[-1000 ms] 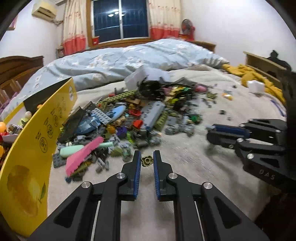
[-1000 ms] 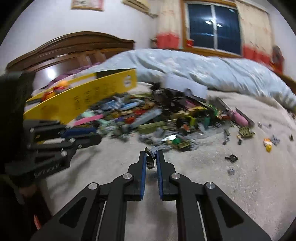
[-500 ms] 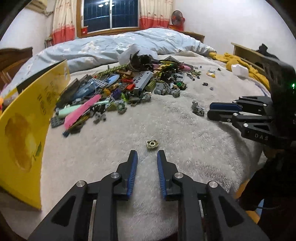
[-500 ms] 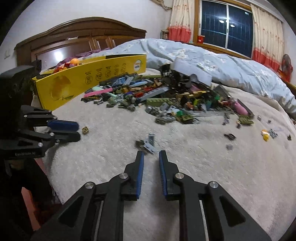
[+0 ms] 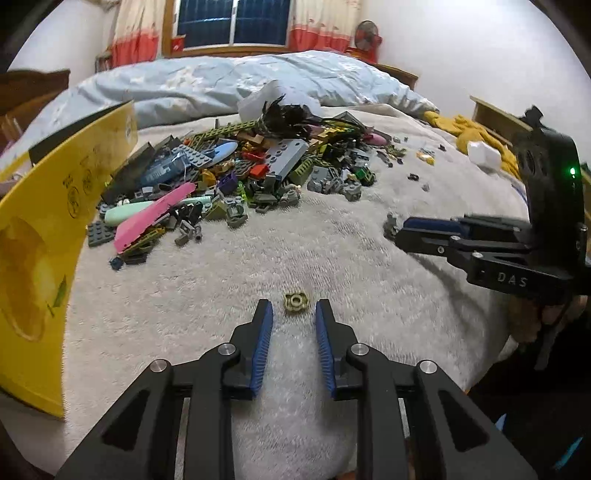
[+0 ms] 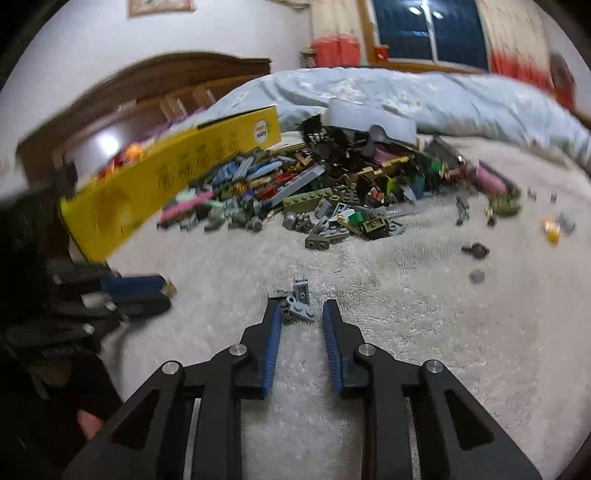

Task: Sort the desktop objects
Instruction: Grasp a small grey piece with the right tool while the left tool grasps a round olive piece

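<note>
A small olive ring piece (image 5: 295, 302) has just been released by the opening left hand-held gripper (image 5: 294, 314); grey bricks (image 6: 300, 301) likewise lie freed before the opening right hand-held gripper (image 6: 301, 314), both set apart from the pile (image 5: 236, 173).

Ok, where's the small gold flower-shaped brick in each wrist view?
Left wrist: small gold flower-shaped brick lies bottom centre, just ahead of the left gripper, whose jaws are opening.
Right wrist: left edge, a gold sliver beside that gripper's blue pads.
Shared landmark: yellow cardboard box.

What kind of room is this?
Most likely a bedroom: a bed with a rumpled blue duvet, a wooden headboard, and a curtained window. Toy bricks are heaped on the bed.
</note>
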